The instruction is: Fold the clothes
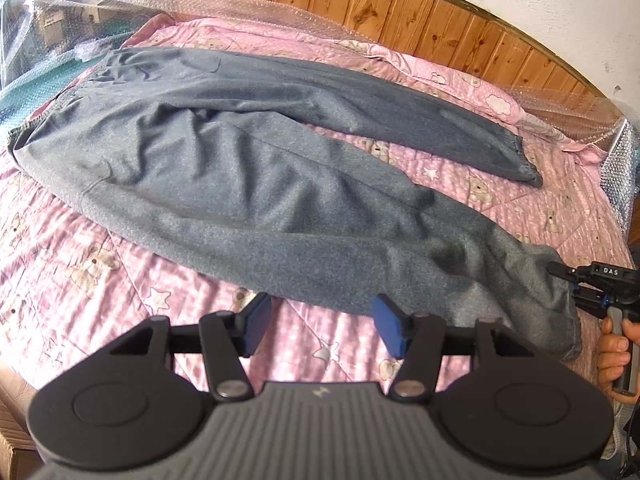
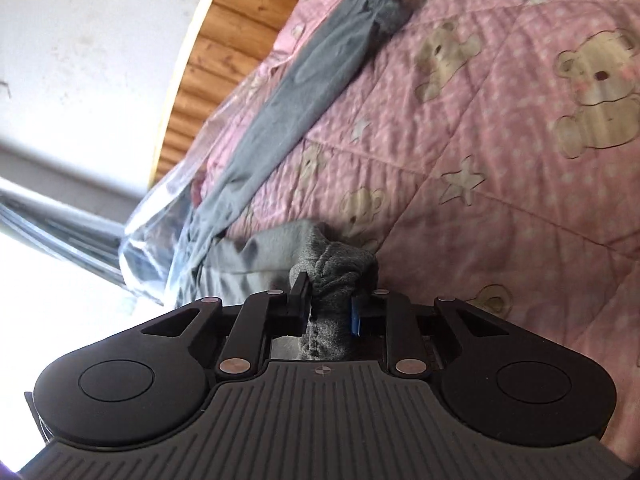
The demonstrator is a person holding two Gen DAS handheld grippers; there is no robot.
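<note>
Pink quilt (image 1: 100, 280) under grey trousers (image 1: 240, 168).

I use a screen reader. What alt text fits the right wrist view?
The right gripper pinches the bunched cuff of grey sweatpants on a pink teddy-bear quilt. The other leg stretches toward a wooden headboard.
</note>
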